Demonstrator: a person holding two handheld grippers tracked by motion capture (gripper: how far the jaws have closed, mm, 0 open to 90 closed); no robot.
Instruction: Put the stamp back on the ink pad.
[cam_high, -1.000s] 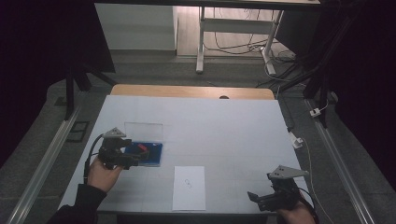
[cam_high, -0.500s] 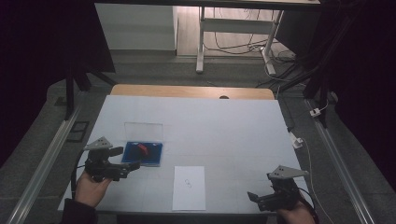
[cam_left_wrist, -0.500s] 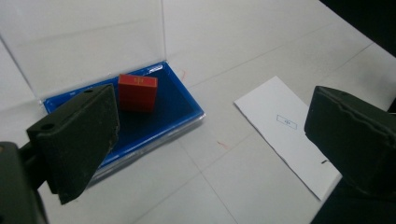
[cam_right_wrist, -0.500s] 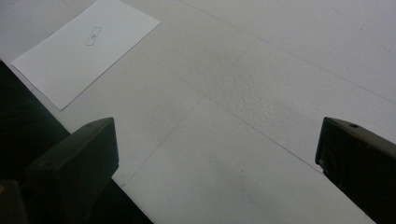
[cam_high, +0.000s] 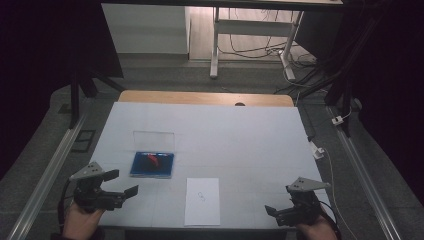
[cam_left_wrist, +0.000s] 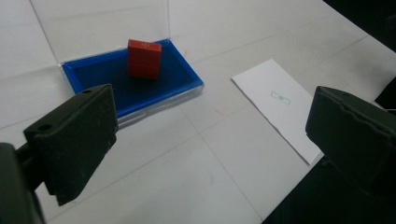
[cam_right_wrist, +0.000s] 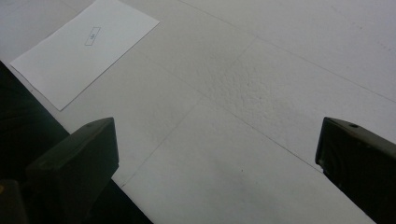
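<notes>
A blue tray (cam_high: 142, 169) (cam_left_wrist: 107, 77) with its clear lid (cam_high: 154, 140) stood open lies left of the table's middle. In it stands a small red block (cam_high: 152, 160) (cam_left_wrist: 144, 58). A white sheet (cam_high: 202, 201) (cam_left_wrist: 278, 107) (cam_right_wrist: 84, 51) with a small printed mark lies near the front edge. My left gripper (cam_high: 123, 183) (cam_left_wrist: 210, 140) hovers open at the front left, short of the tray, nothing between its jaws. At the front right corner my right gripper (cam_high: 272, 212) (cam_right_wrist: 219, 163) is open over bare table.
The white table (cam_high: 240, 145) ends in a wooden strip (cam_high: 205, 98) at the back. A white cable plug (cam_high: 317, 150) lies at the right edge. Metal rails (cam_high: 47, 175) run along both sides, and a desk frame (cam_high: 250, 35) stands behind.
My left gripper has drawn back from the tray toward the front left corner. The red block stays in the tray. The right gripper has not moved.
</notes>
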